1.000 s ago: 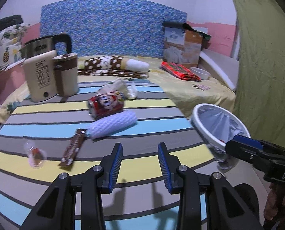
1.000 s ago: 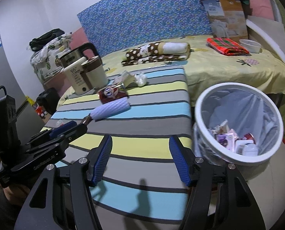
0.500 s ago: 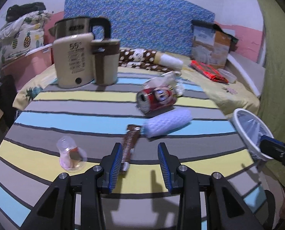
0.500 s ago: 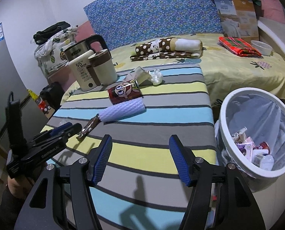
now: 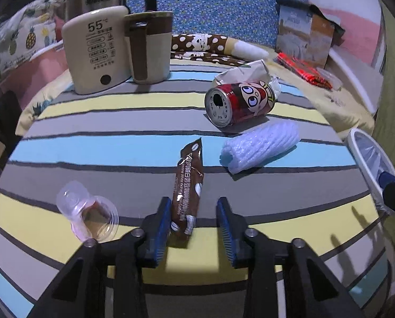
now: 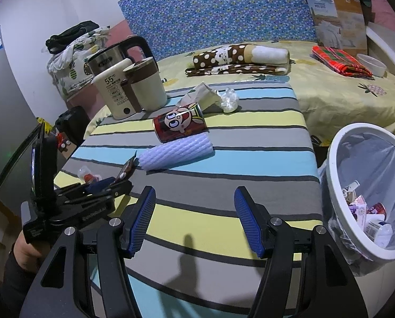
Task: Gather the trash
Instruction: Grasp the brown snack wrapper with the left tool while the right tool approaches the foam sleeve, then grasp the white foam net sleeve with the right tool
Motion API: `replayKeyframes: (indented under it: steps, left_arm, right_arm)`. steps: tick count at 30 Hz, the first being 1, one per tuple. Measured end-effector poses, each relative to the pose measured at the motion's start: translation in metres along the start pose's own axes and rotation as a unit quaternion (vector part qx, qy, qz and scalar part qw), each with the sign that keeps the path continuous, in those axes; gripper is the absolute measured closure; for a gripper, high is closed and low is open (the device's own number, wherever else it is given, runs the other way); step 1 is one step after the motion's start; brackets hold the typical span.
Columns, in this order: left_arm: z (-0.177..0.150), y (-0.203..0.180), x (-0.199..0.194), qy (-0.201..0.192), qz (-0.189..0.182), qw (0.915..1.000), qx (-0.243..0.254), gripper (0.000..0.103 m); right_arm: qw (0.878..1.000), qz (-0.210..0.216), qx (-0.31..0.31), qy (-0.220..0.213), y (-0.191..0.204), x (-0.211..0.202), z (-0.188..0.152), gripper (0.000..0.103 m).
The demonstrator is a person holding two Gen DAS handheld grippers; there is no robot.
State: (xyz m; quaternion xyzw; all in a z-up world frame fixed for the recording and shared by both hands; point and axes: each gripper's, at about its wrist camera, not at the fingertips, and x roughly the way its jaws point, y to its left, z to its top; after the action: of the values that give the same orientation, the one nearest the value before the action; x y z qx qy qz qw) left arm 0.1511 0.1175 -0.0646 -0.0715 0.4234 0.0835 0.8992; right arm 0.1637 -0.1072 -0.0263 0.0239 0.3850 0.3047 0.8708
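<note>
A brown snack wrapper [image 5: 188, 185] lies flat on the striped table [image 5: 117, 153]; its near end sits between the blue pads of my open left gripper [image 5: 193, 225], close to the left pad. The wrapper also shows in the right wrist view [image 6: 127, 169], with the left gripper [image 6: 109, 185] around it. Beyond it lie a red cartoon can [image 5: 238, 103] on its side, a white foam sleeve [image 5: 261, 147], crumpled paper [image 5: 243, 73] and a clear plastic cup [image 5: 87, 210]. My right gripper [image 6: 194, 221] is open and empty over the table's near edge.
A white bin [image 6: 369, 196] with a liner holds several pieces of trash, right of the table. A cream kettle [image 5: 96, 47] and a brown-lidded mug [image 5: 148, 47] stand at the back left. A bed with a folded blanket [image 6: 239, 58] lies behind.
My left gripper moved forward and left across the table until its jaws straddle the wrapper's near end. The right gripper swung slightly left, so the bin sits further right.
</note>
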Motion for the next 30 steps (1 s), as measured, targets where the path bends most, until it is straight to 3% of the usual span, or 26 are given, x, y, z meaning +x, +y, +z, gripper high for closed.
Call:
replayKeyframes:
  steps: [2,8,16,25,30]
  left_arm:
    - [0.002,-0.001,0.002,0.000,0.000,1.0000,0.005,0.080]
    - [0.006,-0.016,0.004,-0.003,-0.022,0.9987,0.046,0.081]
    - [-0.014,-0.052,-0.020,-0.015,-0.117,0.9881,0.099,0.081]
    - [-0.012,-0.024,-0.027,-0.030,-0.067,0.9968,0.030,0.081]
    - [-0.010,-0.003,-0.031,-0.041,-0.061,0.9973,0.003,0.081]
  right_arm:
    - [1.000,0.000,0.001,0.001,-0.001,0.001,0.000,0.040]
    - [1.000,-0.002,0.007,0.002,-0.006,0.000,0.000,0.040]
    - [1.000,-0.012,0.023,-0.001,-0.019,-0.002,0.002,0.040]
    - [0.999,-0.004,0.034,0.009,-0.017,0.014,0.009,0.040]
    - [0.999,-0.012,0.047,0.018,-0.010,0.038,0.015,0.040]
